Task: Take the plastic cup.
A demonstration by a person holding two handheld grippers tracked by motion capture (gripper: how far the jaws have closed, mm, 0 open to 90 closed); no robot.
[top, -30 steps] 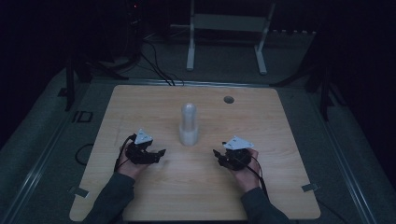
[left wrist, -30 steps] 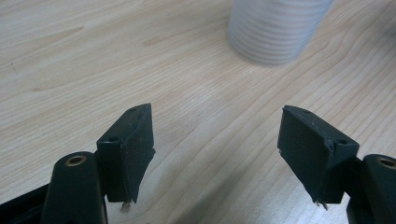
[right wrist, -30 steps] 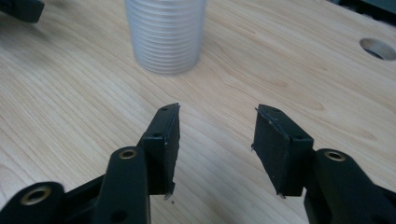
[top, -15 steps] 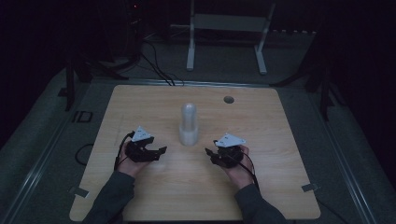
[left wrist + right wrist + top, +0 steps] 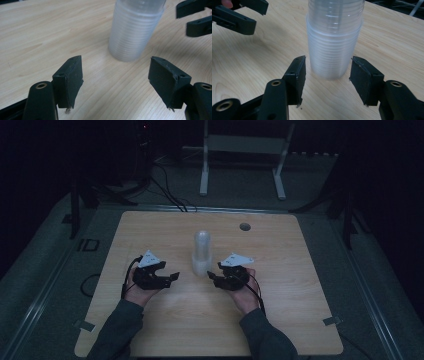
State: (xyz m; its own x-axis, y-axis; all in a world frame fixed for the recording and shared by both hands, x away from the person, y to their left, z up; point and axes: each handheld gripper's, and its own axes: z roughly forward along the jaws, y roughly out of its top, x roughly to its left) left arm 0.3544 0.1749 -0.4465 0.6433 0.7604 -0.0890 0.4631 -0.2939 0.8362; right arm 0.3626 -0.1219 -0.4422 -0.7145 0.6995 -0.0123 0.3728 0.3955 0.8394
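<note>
— So, where do we put the stack of cups (image 5: 202, 251)?

— We see it near the middle of the table (image 5: 300, 310), a little to the far side of both hands. It stands upright, so its long axis runs straight up from the wood. The wide, ribbed end sits on the tabletop and the narrower, rounded end points up.

— Does it lean?

— We make out no lean from the high view. In the two gripper views the camera tilts, so we don't judge it from those.

— And the left gripper (image 5: 172, 276)?

— We see it to the left of the stack and a bit nearer, with its tips aimed right, toward the cups. Its jaws stand spread wide, with bare wood between the pads. In the left gripper view the stack rises beyond the gap, clearly apart from both pads.

— It holds nothing, then?

— Nothing. We see no contact with the cups.

— What of the right gripper (image 5: 211, 277)?

— We find it just beside the foot of the stack, on its near right, with its tips pointing left and slightly far. Its jaws are parted too, about as wide as the stack's base. In the right gripper view the two pads frame the lowest cups, one on each side.

— Do they pinch them?

— We see a gap on both sides, so neither pad presses on the plastic.
</note>
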